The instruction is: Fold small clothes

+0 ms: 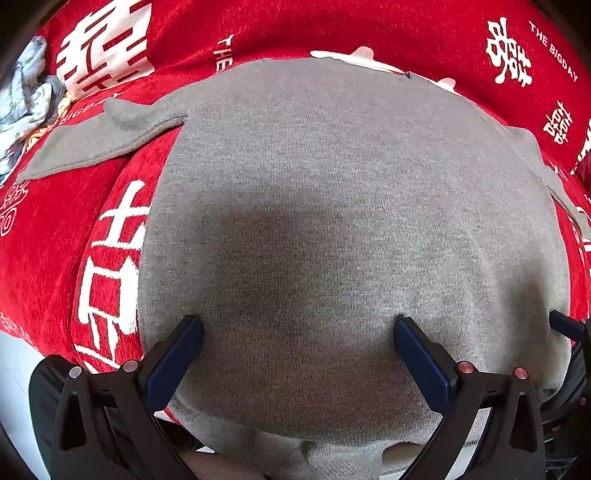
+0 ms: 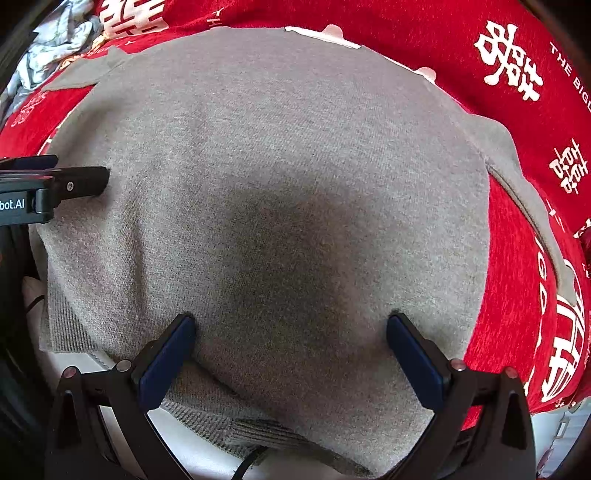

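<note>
Ribbed hem of the grey knit sweater lies nearest, directly under both pairs of tongs. Left tongs are spread wide, fingertips pressing the fabric but pinching nothing; right tongs likewise stand released, just beside them to the right. Ahead of both, the sweater runs lengthwise away across the red cloth, sleeves out to either side. Neither arm is clearly nearer the hem.
</note>
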Demonstrator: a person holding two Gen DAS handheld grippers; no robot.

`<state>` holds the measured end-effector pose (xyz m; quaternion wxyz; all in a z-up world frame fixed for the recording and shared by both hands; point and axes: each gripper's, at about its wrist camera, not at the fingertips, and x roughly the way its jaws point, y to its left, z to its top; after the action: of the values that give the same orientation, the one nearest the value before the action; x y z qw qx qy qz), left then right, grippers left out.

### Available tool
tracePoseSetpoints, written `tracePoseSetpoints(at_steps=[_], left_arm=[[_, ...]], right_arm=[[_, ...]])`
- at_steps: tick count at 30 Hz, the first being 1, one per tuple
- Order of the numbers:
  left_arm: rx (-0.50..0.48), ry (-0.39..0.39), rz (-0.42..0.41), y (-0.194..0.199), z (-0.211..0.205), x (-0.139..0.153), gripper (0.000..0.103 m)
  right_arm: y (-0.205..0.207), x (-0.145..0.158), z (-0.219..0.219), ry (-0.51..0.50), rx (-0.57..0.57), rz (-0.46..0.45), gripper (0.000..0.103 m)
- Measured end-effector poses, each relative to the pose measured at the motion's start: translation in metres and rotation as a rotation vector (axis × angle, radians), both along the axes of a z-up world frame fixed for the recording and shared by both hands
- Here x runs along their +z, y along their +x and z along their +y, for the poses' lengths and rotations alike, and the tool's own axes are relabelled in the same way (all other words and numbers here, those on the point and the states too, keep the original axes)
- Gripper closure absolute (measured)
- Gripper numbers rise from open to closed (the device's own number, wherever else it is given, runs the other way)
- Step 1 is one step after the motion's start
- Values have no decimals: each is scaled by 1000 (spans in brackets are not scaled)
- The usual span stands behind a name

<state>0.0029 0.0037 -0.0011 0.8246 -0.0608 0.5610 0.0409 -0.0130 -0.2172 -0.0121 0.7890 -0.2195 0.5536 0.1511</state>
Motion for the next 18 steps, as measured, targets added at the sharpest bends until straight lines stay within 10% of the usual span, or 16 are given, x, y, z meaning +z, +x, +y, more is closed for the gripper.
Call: tracePoseSetpoints(at_steps=[18], left_arm=[[-47,43,-2,1,-6,4,0]], right_arm=[[2,0,9,-36,22,9,0]])
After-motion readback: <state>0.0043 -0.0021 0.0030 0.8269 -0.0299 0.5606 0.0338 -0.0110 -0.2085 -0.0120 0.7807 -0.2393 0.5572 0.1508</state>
